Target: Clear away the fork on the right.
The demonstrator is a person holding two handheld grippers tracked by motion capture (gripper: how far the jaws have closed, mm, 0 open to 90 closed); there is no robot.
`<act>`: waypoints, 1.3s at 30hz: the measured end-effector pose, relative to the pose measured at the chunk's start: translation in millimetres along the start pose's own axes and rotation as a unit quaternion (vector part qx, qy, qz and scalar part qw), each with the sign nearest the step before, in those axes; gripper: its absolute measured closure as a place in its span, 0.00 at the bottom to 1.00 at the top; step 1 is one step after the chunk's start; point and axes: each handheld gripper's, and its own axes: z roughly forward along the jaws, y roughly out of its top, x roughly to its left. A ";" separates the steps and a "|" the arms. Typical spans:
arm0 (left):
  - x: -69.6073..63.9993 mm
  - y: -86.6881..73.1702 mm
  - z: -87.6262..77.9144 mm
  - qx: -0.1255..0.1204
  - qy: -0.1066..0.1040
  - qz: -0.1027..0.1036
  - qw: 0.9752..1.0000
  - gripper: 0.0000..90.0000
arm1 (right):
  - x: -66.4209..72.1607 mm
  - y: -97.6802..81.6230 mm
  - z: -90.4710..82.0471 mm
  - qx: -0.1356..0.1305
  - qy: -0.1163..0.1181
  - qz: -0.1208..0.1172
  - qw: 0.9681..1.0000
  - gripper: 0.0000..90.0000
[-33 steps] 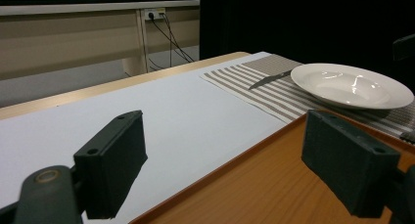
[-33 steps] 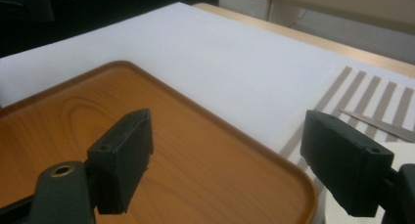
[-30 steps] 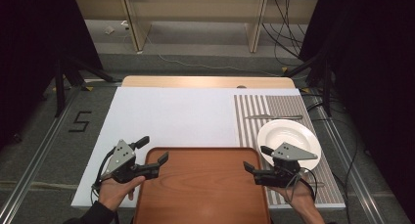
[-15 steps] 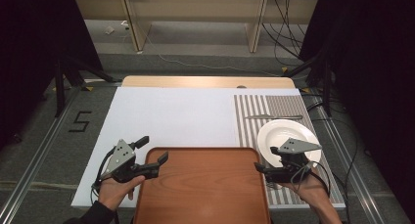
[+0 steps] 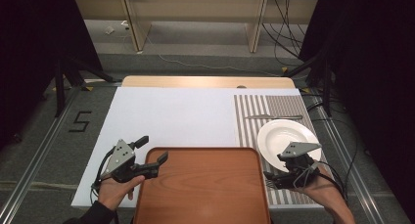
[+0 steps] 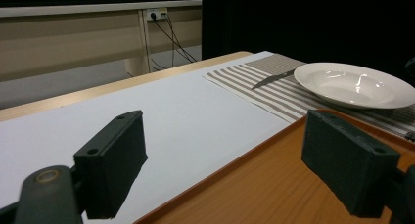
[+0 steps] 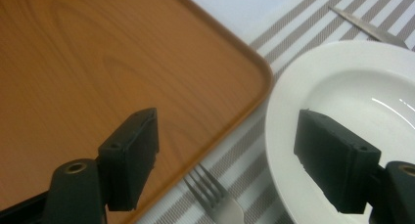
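Right gripper (image 7: 227, 155), jaws open, poised over fork (image 7: 215, 197) lying between tray (image 5: 205, 185) and plate (image 5: 286, 136); left gripper (image 5: 147, 158) open, idle; next, likely lower and close on fork.

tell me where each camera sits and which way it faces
High view: fixed above the person's side, looking forward and down on the white table; both hands show, with the left gripper and right gripper.
Left gripper view: rides the left gripper, low over the brown wooden tray, facing the round white plate; its two open jaws show.
Right gripper view: rides the right gripper, looking down between tray and plate at a silver fork; its open jaws show.
Shared: tray, plate, striped grey placemat and silver knife.
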 end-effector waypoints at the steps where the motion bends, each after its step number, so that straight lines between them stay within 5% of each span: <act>1: 0.0 0.0 -0.1 0.000 0.000 0.000 1.000 0.18 | -0.7 -1.1 0.8 0.008 -0.003 -0.003 1.000 0.28; 11: 0.0 0.3 -0.2 0.000 0.000 0.001 1.000 0.18 | -11.1 -15.3 -2.9 0.045 -0.007 0.005 0.999 0.28; 29: 0.7 0.5 -0.5 -0.001 0.002 0.000 1.000 0.18 | -15.3 -27.4 1.6 0.112 -0.014 -0.017 0.994 0.30; 39: 0.8 0.6 -0.5 -0.002 0.003 0.000 1.000 0.18 | -25.4 -38.0 -1.0 0.142 -0.013 -0.003 0.990 0.32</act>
